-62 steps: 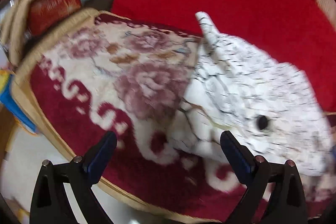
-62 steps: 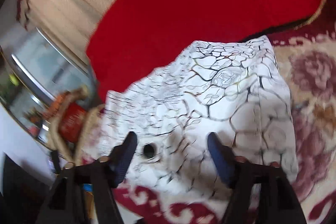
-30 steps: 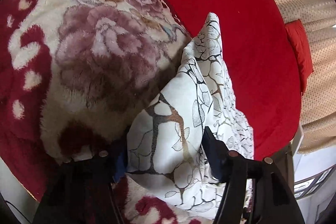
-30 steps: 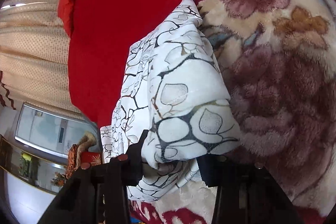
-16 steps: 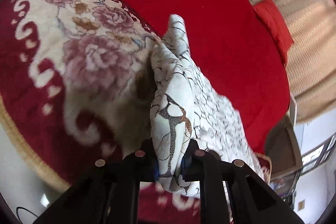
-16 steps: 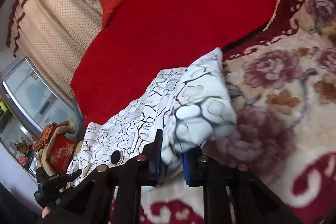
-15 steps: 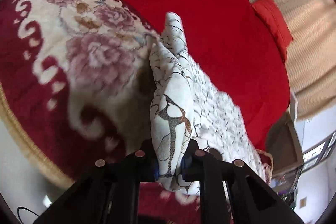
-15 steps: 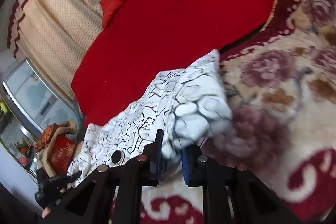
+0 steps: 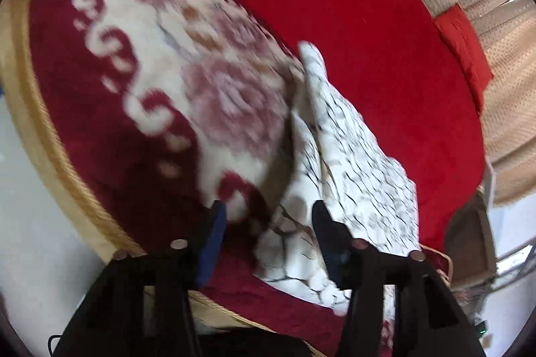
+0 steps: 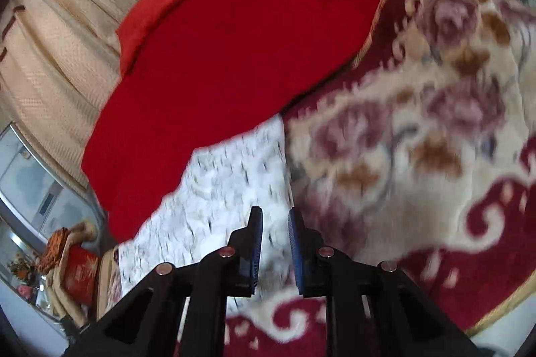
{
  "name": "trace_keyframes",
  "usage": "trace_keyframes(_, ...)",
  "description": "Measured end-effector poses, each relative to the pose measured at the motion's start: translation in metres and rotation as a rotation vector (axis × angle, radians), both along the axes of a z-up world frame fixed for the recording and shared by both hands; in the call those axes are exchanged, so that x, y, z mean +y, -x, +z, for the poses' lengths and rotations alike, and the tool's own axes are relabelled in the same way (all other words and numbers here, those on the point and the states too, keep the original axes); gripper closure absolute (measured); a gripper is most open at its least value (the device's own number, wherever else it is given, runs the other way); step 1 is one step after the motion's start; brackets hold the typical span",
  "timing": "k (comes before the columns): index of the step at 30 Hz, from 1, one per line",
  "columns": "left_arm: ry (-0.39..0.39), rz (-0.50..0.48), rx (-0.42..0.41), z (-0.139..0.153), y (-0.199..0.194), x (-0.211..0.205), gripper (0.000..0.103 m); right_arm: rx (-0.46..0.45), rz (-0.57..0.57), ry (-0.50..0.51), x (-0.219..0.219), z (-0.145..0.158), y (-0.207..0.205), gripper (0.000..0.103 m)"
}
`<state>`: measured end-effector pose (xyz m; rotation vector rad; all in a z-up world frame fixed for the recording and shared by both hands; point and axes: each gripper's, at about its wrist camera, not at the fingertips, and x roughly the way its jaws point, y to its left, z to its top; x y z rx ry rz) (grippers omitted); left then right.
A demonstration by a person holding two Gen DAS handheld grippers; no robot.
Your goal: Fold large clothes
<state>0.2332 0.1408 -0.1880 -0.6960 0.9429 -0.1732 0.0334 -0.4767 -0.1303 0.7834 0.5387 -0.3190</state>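
Observation:
A white garment with a black crackle print [image 9: 351, 162] lies folded on the floral red-and-cream blanket [image 9: 150, 82], its far edge against the red bedspread [image 9: 351, 22]. My left gripper [image 9: 268, 223] is open, its fingers [image 9: 330, 234] astride the garment's near corner, holding nothing. In the right wrist view the garment [image 10: 221, 189] lies flat ahead and left. My right gripper [image 10: 274, 223] has its jaws a narrow gap apart over the garment's right edge, with no cloth between them.
A red pillow [image 9: 465, 45] lies by the beige curtain [image 10: 60, 32] at the far side. A red-and-tan bundle [image 10: 72, 266] sits off the bed's corner. The blanket's gold fringe edge [image 9: 50, 129] drops to a pale floor [image 9: 30, 223].
Both grippers had pinched folds of the garment and lifted them. Now both have let go, the garment lies flatter, and the grippers have drawn back.

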Motion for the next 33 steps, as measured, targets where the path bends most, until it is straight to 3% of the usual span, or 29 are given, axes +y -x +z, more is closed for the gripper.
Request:
trace_keyframes(2, 0.009, 0.003, -0.004, 0.001, 0.005, 0.0, 0.045, 0.003, 0.049, -0.028, -0.006, 0.007, -0.023, 0.084)
trace_keyframes(5, 0.053, -0.013, 0.042, -0.009, 0.021, -0.012, 0.033, 0.015, 0.127, -0.078, 0.001, 0.009, -0.066, 0.084)
trace_keyframes(8, 0.14, 0.003, 0.096, -0.03, 0.034, -0.025, 0.03, 0.068, 0.199, -0.05, 0.023, 0.006, -0.124, 0.084)
trace_keyframes(11, 0.219, 0.018, 0.152, -0.052, 0.029, -0.038, 0.028, 0.113, 0.251, -0.104, 0.039, -0.007, -0.176, 0.084)
trace_keyframes(14, 0.25, 0.02, 0.158, -0.06, 0.015, -0.052, 0.028, 0.184, 0.302, -0.163, 0.043, -0.038, -0.221, 0.083)
trace_keyframes(16, 0.227, 0.027, 0.123, -0.052, 0.009, -0.058, 0.028, 0.327, 0.323, -0.197, 0.042, -0.079, -0.25, 0.083)
trace_keyframes(17, 0.224, 0.021, 0.069, -0.043, 0.005, -0.062, 0.031, 0.319, 0.322, -0.253, 0.037, -0.094, -0.253, 0.083)
trace_keyframes(18, 0.211, 0.019, 0.047, -0.039, 0.001, -0.063, 0.048, 0.3, 0.317, -0.282, 0.034, -0.095, -0.252, 0.083)
trace_keyframes(19, 0.186, 0.018, 0.031, -0.033, -0.002, -0.065, 0.055, 0.298, 0.319, -0.292, 0.032, -0.094, -0.252, 0.083)
trace_keyframes(23, 0.172, 0.031, -0.017, -0.022, -0.01, -0.074, 0.057, 0.229, 0.338, -0.289, 0.027, -0.078, -0.246, 0.082)
trace_keyframes(25, 0.16, 0.056, -0.028, -0.027, -0.018, -0.078, 0.041, 0.227, 0.336, -0.269, 0.027, -0.078, -0.246, 0.082)
trace_keyframes(26, 0.165, 0.073, -0.016, -0.032, -0.021, -0.079, 0.021, 0.254, 0.327, -0.262, 0.027, -0.082, -0.248, 0.083)
trace_keyframes(28, 0.187, 0.099, 0.039, -0.047, -0.026, -0.076, 0.018, 0.299, 0.33, -0.297, 0.028, -0.099, -0.251, 0.083)
trace_keyframes(30, 0.177, 0.108, 0.058, -0.049, -0.031, -0.08, 0.02, 0.29, 0.333, -0.301, 0.028, -0.097, -0.251, 0.083)
trace_keyframes(31, 0.163, 0.111, 0.057, -0.046, -0.033, -0.081, 0.028, 0.281, 0.336, -0.307, 0.027, -0.091, -0.248, 0.083)
trace_keyframes(32, 0.144, 0.114, 0.054, -0.041, -0.034, -0.082, 0.047, 0.262, 0.344, -0.315, 0.027, -0.088, -0.244, 0.083)
trace_keyframes(33, 0.109, 0.115, 0.056, -0.036, -0.037, -0.084, 0.057, 0.248, 0.35, -0.319, 0.026, -0.085, -0.241, 0.083)
